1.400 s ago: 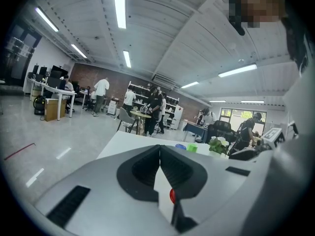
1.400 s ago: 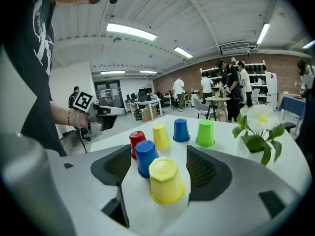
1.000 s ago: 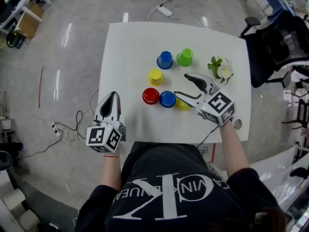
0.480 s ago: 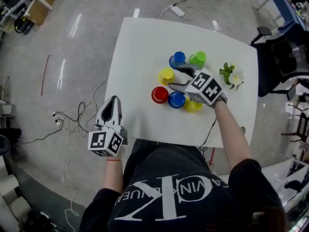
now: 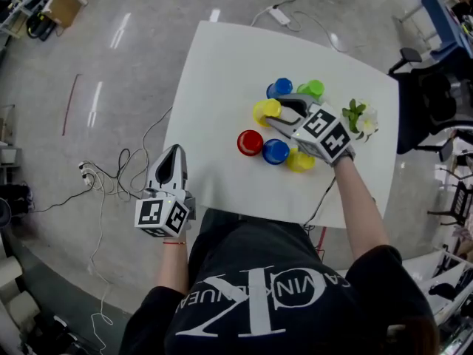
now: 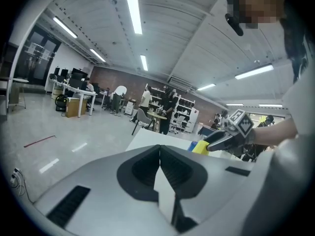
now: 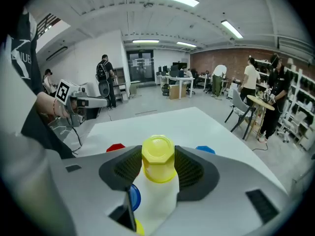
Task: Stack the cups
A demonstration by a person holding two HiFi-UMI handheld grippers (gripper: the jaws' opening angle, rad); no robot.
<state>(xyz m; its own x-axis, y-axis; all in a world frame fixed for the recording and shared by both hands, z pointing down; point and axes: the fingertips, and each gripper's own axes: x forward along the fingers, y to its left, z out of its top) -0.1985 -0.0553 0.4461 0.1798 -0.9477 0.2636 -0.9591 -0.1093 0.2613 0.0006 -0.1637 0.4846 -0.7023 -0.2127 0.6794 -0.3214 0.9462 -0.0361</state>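
Several upturned cups stand on the white table (image 5: 222,72): a blue cup (image 5: 279,87) and a green cup (image 5: 311,89) at the back, then a red cup (image 5: 250,143), a second blue cup (image 5: 276,151) and a yellow cup (image 5: 300,160) in front. My right gripper (image 5: 277,111) reaches in from the right. Its jaws have just been closing and the pads press both sides of another yellow cup (image 7: 157,154), seen in the head view as the yellow cup (image 5: 264,113). My left gripper (image 5: 175,152) hangs off the table's front left corner, its jaws shut (image 6: 160,149) and empty.
A small flower decoration (image 5: 360,115) sits on the table's right side, just behind my right arm. A dark chair (image 5: 429,87) stands beyond the right edge. Cables (image 5: 111,176) trail on the floor at the left, and a power strip (image 5: 279,15) lies behind the table.
My right gripper moved from the table's front right in over the cups and its jaws closed round the middle yellow cup. My left gripper stayed low beside the front left corner.
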